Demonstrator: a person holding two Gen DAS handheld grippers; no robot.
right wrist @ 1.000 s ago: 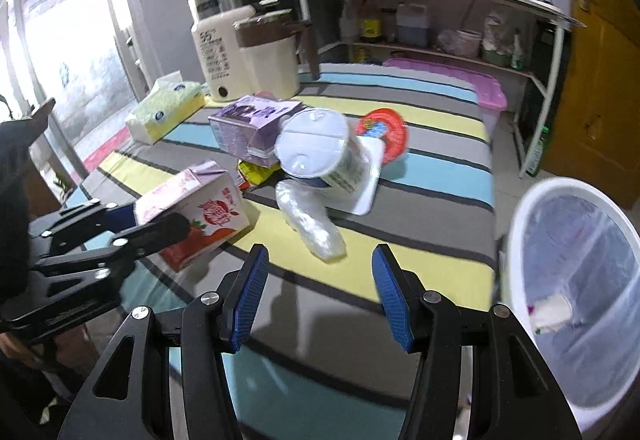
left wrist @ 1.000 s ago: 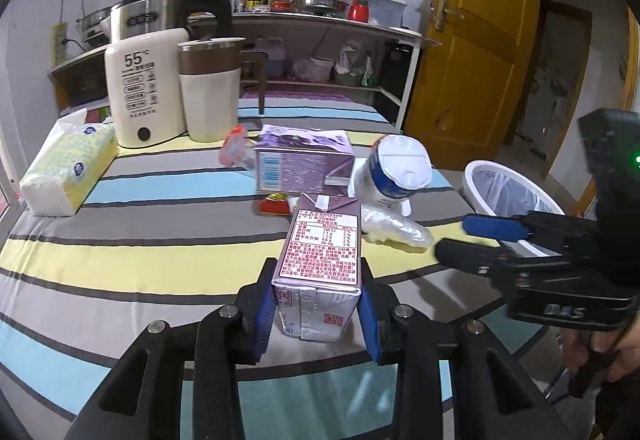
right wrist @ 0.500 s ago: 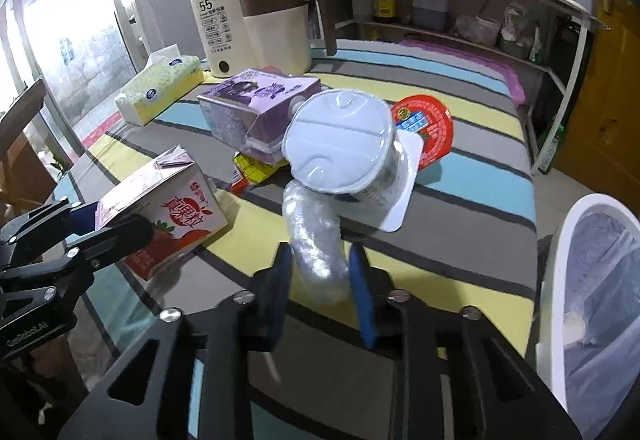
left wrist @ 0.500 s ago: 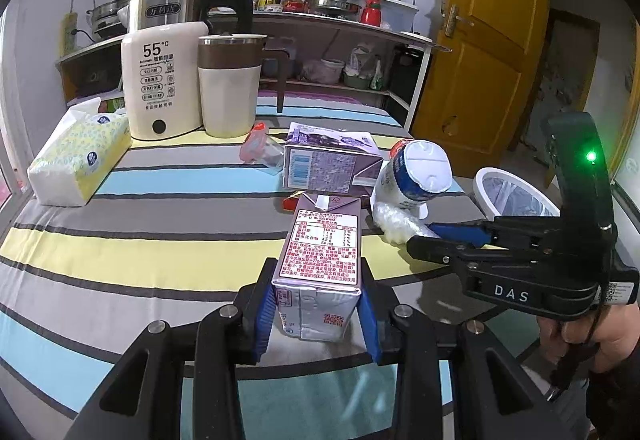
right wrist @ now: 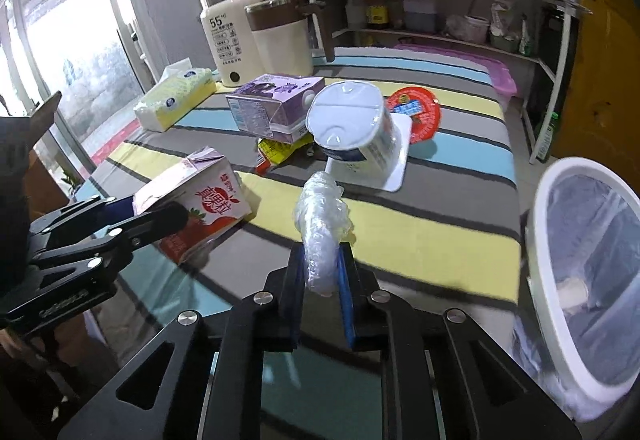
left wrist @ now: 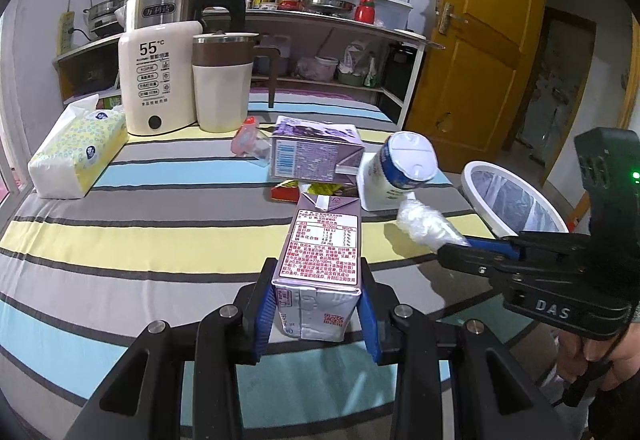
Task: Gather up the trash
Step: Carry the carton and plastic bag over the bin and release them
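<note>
Right gripper [right wrist: 322, 276] now clamped on crumpled clear plastic wrap [right wrist: 320, 228]; jaws closed within the last second, from wide open a moment ago with nothing between them, to pinching wrap's near end. Wrap lifted slightly off striped tablecloth [left wrist: 160, 240], sticking forward out of the blue pads, in front of tipped yogurt tub [right wrist: 352, 128]. Earlier lying flat on yellow stripe just below the tub.

Left gripper [left wrist: 318, 304] unchanged: half-open width, pads pressed on both sides of pink strawberry milk carton [left wrist: 320, 252], carton upright-ish between them, left of the tub and nearer the table edge. No shift in carton pose across the second.

Meaning for task: both grippers loaded, one trash item each. Likely next step: carry to white bin [right wrist: 588, 272], standing off the table edge to the right of the tub, liner in, some scrap already at bottom. Wrap soft and slippery, grip only on one end, could slide out on swing.

Left on cloth: purple carton [left wrist: 316, 156] beside the tub, yellow-red snack wrapper [right wrist: 280, 150] under it, red foil lid [right wrist: 420, 112] behind the tub, small pink packet [left wrist: 248, 138]. Tissue pack [left wrist: 76, 152], kettle [left wrist: 160, 80] and mug [left wrist: 222, 84] not trash, probably.
</note>
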